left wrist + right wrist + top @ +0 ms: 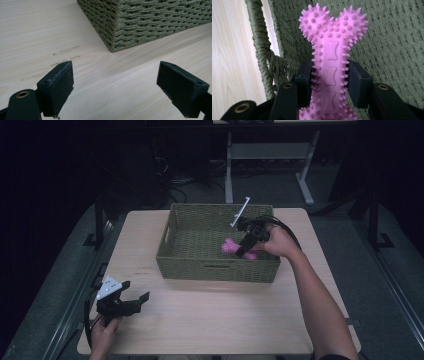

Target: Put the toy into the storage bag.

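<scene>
A pink spiked rubber bone (331, 60) is clamped by its shaft between the black jaws of my right gripper (329, 82). In the high view that right gripper (244, 251) reaches down into the green woven basket (182, 265), and the pink bone (230, 247) shows inside near the basket's front right. My left gripper (142, 298) rests low over the table's front left corner, open, well away from the basket. In the left gripper view its jaws (115, 87) stand wide apart over bare wood, with the basket's corner (117, 30) ahead.
The light wooden table (210, 320) has free room in front of the basket and to its left. A white plate on the right gripper (240, 212) sticks up over the basket's back rim. Dark floor and a desk frame (229, 170) lie beyond.
</scene>
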Motion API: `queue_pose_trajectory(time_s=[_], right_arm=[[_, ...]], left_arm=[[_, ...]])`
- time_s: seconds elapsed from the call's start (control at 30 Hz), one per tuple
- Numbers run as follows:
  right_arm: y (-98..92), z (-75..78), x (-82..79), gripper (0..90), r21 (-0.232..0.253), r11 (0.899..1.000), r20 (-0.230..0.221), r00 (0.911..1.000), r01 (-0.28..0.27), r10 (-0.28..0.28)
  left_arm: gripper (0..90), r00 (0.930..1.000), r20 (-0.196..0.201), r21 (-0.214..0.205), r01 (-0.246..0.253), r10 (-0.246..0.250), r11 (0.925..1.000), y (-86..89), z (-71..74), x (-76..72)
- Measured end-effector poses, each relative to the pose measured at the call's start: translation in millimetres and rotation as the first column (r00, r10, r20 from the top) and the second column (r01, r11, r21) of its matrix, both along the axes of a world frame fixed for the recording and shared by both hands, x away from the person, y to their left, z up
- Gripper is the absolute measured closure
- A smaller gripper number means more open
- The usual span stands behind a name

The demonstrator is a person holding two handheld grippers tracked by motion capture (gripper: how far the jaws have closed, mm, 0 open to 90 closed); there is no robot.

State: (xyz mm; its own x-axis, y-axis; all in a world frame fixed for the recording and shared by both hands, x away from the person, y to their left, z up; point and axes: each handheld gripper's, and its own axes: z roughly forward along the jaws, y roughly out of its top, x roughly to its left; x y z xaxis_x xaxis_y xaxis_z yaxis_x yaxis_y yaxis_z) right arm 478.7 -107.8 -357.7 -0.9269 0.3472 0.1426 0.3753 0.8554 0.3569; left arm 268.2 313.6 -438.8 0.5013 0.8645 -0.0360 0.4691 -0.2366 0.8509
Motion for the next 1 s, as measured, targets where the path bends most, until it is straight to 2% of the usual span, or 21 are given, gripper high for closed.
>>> queue_pose_trajectory(time_s=[0.83,1.0], right_arm=[[-5.3,-16.0,-3.0,57.4,-0.006,1.000,-0.028,0.9994,0.022,-0.022],[-1.5,-20.6,-3.1,57.3,-0.030,0.999,-0.036,0.9992,0.015,-0.016]], left_arm=[[13.4,1.0000,-0.001,0.004,0.005,-0.005,1.0000,-1.2,-0.6,1.4],[13.4,1.0000,0.000,0.003,0.006,-0.006,1.0000,-1.6,-0.6,1.4]])
